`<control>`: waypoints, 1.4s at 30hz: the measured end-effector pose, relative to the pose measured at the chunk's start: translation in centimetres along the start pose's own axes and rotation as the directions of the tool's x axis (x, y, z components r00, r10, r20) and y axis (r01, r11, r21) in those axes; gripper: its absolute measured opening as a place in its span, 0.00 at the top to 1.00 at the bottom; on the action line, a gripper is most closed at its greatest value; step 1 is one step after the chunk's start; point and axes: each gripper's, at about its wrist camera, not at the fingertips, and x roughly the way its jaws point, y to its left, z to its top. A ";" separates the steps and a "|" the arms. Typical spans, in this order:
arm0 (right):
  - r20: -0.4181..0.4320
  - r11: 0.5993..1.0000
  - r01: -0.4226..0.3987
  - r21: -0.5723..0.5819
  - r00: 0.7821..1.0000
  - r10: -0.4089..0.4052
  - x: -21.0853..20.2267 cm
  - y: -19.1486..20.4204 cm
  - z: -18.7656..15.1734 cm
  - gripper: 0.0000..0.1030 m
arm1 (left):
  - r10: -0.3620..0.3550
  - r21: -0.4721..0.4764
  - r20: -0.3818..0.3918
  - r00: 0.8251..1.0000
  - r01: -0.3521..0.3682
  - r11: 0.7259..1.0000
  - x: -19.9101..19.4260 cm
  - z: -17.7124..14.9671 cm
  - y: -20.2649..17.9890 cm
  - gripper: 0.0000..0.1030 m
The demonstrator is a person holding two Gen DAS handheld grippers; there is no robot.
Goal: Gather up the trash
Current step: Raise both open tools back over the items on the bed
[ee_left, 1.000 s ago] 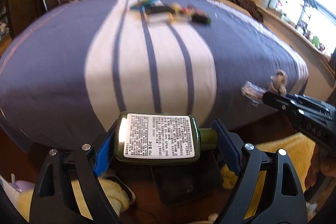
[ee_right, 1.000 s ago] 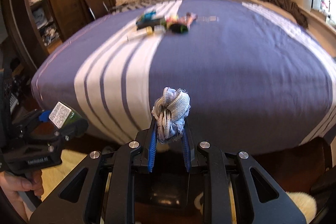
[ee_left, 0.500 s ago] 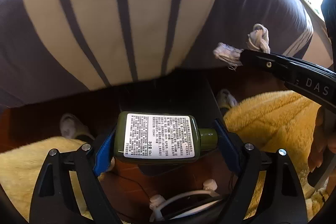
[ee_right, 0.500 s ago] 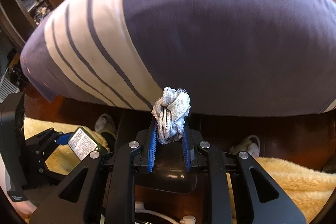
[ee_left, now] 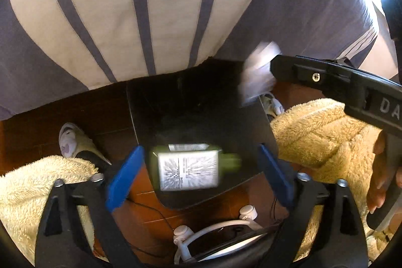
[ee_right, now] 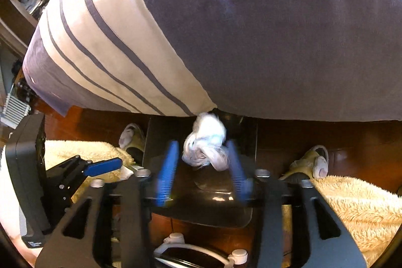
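Starting at the left, we see a slippered foot (ee_left: 72, 142) on the dark wooden floor (ee_left: 50, 114) beside a yellow fleece trouser leg (ee_left: 30, 190). Our left gripper (ee_left: 198, 175) has its jaws spread wide and released, and the green bottle (ee_left: 188, 167), blurred and touching neither blue pad, sits between them over the open black bin (ee_left: 201, 102) at the foot of the striped bed (ee_left: 150, 4). Further right, our right gripper (ee_right: 203, 167) also has its jaws parted, and the crumpled cloth wad (ee_right: 206, 142) lies between the pads above the same bin (ee_right: 248, 132); we cannot tell whether a pad touches it.
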 end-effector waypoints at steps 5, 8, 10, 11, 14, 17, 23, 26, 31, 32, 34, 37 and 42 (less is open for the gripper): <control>0.037 1.000 0.020 0.016 0.999 -0.020 -1.1 -0.4 0.3 0.41 | 0.013 -0.002 0.028 1.000 -0.013 1.000 -1.3 0.4 -0.2 0.08; 0.079 0.999 0.038 0.031 0.996 -0.040 -2.5 -1.0 0.8 0.38 | 0.027 -0.013 0.064 0.998 -0.026 1.000 -2.8 0.8 0.1 0.08; 0.111 0.998 0.052 0.043 0.992 -0.056 -3.6 -1.2 1.1 0.31 | 0.047 -0.014 0.097 0.994 -0.046 0.999 -4.0 1.2 0.2 0.08; 0.135 0.997 0.064 0.049 0.988 -0.070 -4.4 -1.5 1.5 0.24 | 0.054 -0.015 0.114 0.992 -0.053 0.998 -4.8 1.4 0.2 0.08; 0.204 0.995 0.093 0.048 0.974 -0.101 -6.7 -1.7 2.3 0.20 | 0.063 -0.016 0.160 0.985 -0.061 0.998 -7.2 2.3 0.3 0.08; 0.256 0.992 0.117 0.042 0.959 -0.124 -8.9 -1.6 3.3 0.19 | 0.079 -0.011 0.212 0.974 -0.078 0.997 -9.8 3.3 0.4 0.08; 0.344 0.987 0.163 0.009 0.926 -0.157 -12.7 -1.1 5.5 0.18 | 0.105 -0.013 0.318 0.942 -0.107 0.994 -14.9 5.9 0.4 0.08; 0.390 0.985 0.174 -0.005 0.907 -0.159 -13.9 -0.7 7.1 0.17 | 0.127 -0.016 0.362 0.924 -0.130 0.991 -16.9 7.6 0.2 0.08; 0.425 0.986 0.168 -0.010 0.893 -0.148 -14.8 -0.2 10.5 0.17 | 0.166 -0.025 0.419 0.893 -0.172 0.985 -18.8 11.1 0.6 0.08; 0.433 0.985 0.170 -0.012 0.889 -0.148 -14.9 -0.2 11.6 0.17 | 0.175 -0.026 0.426 0.888 -0.181 0.983 -18.9 11.9 0.8 0.08; 0.439 0.985 0.173 -0.016 0.886 -0.149 -14.7 -0.1 13.0 0.17 | 0.189 -0.028 0.434 0.881 -0.196 0.980 -18.8 13.7 1.1 0.08; 0.436 0.983 0.181 -0.026 0.887 -0.152 -13.7 0.2 15.5 0.17 | 0.199 -0.036 0.432 0.880 -0.204 0.978 -18.3 16.4 2.0 0.08; 0.417 0.978 0.202 -0.045 0.894 -0.166 -11.4 0.4 18.9 0.18 | 0.217 -0.043 0.431 0.876 -0.220 0.975 -17.0 19.9 2.9 0.08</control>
